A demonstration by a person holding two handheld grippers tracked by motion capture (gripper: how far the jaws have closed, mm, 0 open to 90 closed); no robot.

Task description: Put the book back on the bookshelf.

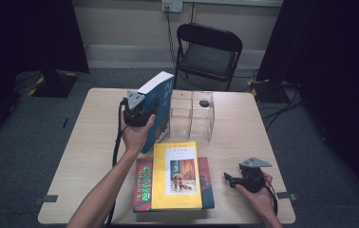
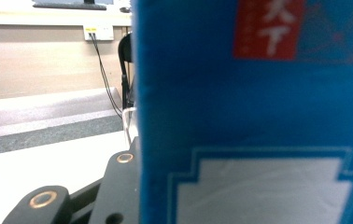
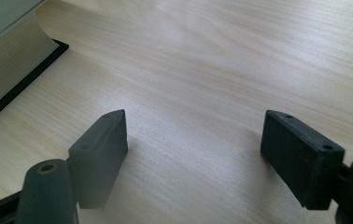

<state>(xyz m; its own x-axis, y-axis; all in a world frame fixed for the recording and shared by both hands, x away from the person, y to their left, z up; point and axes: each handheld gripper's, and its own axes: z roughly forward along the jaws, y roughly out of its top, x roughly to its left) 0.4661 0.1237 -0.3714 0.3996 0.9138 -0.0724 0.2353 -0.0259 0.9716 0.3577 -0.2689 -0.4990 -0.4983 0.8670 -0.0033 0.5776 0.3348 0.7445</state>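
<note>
Left forearm reaches far forward, hand raised above the table — left gripper [image 1: 142, 111] clamped on a book [image 1: 157, 102]. Right hand [image 1: 258, 192] rests low near the table edge — right gripper [image 3: 193, 154] jaws wide apart, nothing between.

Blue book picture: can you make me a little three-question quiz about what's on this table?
1. True or false: the left gripper holds the blue book upright.
2. Which book lies on top of the flat pile: A yellow book, B red book?
3. What stands just right of the blue book?

Key: 1 true. 2 A. 3 the clear organizer.
</note>
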